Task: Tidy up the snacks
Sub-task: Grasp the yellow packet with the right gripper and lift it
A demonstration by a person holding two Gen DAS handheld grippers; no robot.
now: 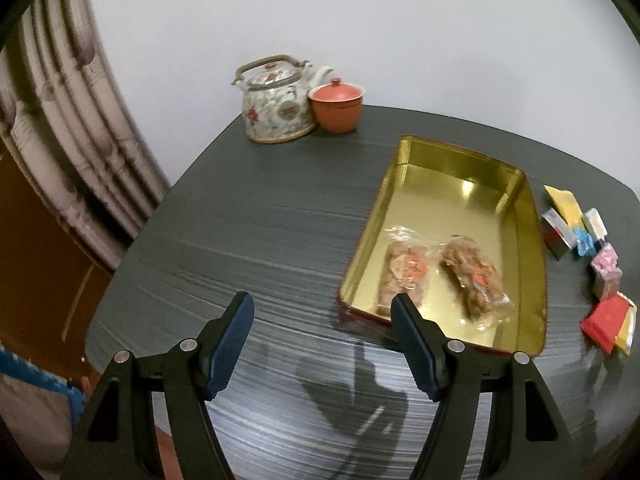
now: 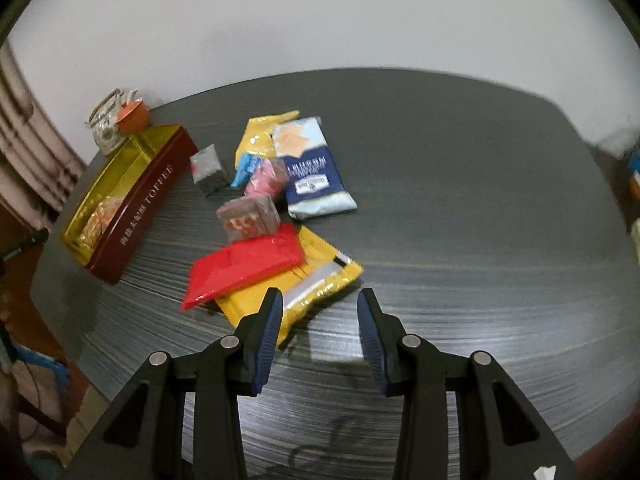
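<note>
A gold-lined tin [image 1: 524, 216] with dark red "TOFFEE" sides [image 2: 140, 208] sits on the dark table and holds two clear-wrapped brown snacks [image 1: 472, 276]. Right of the tin lies a pile of snack packets: a red packet [image 2: 244, 264] on a yellow one [image 2: 320, 280], a blue and white packet [image 2: 316, 176], small wrapped cubes [image 2: 248, 220] and another yellow packet [image 2: 260, 132]. The pile also shows in the left wrist view [image 1: 600, 264]. My left gripper [image 1: 322, 304] is open and empty, left of the tin's near end. My right gripper [image 2: 320, 300] is open, just above the near yellow packet.
A patterned teapot [image 1: 278, 104] and an orange lidded cup [image 1: 336, 104] stand at the table's far edge by the white wall. The table's left edge [image 1: 120, 264] drops to a brown floor and a ribbed radiator-like fixture [image 1: 60, 120].
</note>
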